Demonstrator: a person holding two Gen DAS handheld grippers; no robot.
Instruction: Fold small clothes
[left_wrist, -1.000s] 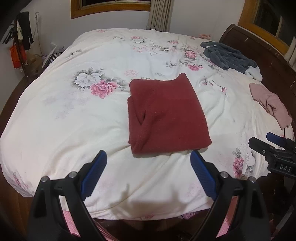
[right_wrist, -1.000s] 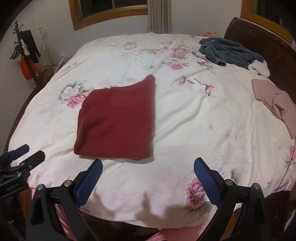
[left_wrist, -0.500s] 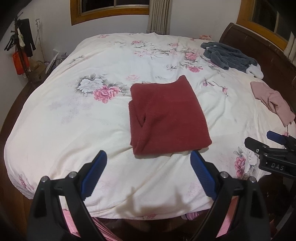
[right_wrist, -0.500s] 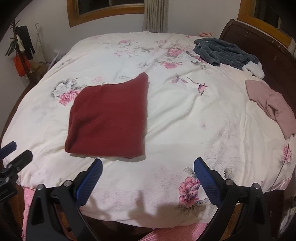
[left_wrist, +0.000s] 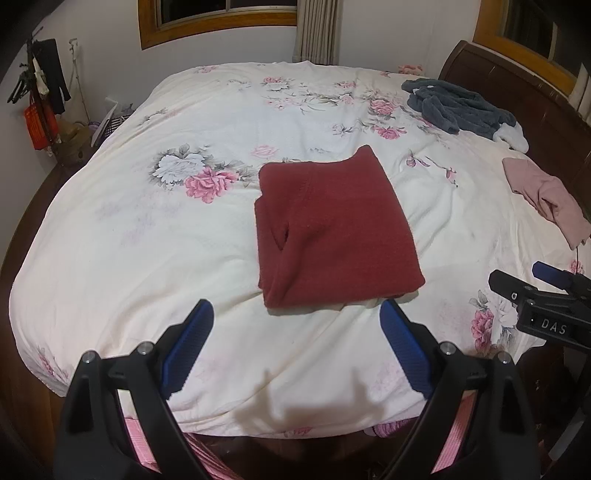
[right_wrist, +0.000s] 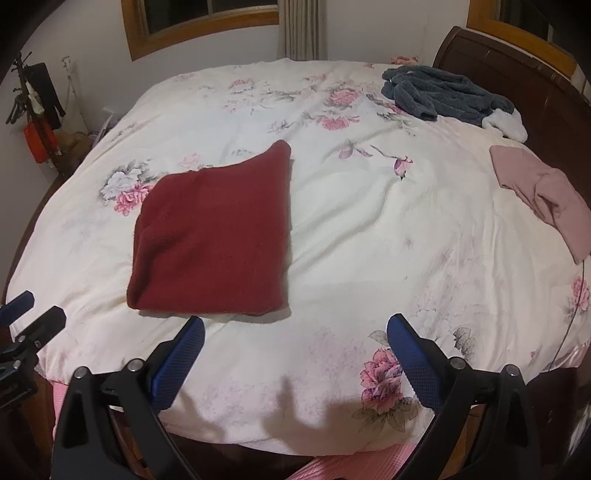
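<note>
A dark red garment (left_wrist: 334, 229) (right_wrist: 218, 236) lies folded into a flat rectangle near the front middle of the floral bed cover (left_wrist: 155, 229) (right_wrist: 369, 229). My left gripper (left_wrist: 297, 314) is open, hovering above the bed's front edge just short of the red garment, holding nothing. My right gripper (right_wrist: 295, 330) is open too, to the right of the garment's near edge, also empty. A pink garment (left_wrist: 546, 199) (right_wrist: 543, 195) lies crumpled at the right edge. A grey fleece garment (left_wrist: 458, 107) (right_wrist: 443, 92) sits bunched at the far right by the headboard.
The dark wooden headboard (left_wrist: 517, 88) (right_wrist: 517, 70) runs along the right side. A rack with hanging items (left_wrist: 40, 96) (right_wrist: 37, 107) stands against the left wall. The right gripper's body (left_wrist: 546, 306) shows at the left wrist view's right edge.
Both grippers have drawn back and risen slightly from the bed, so the red garment looks a little farther off. The clothes have not moved.
</note>
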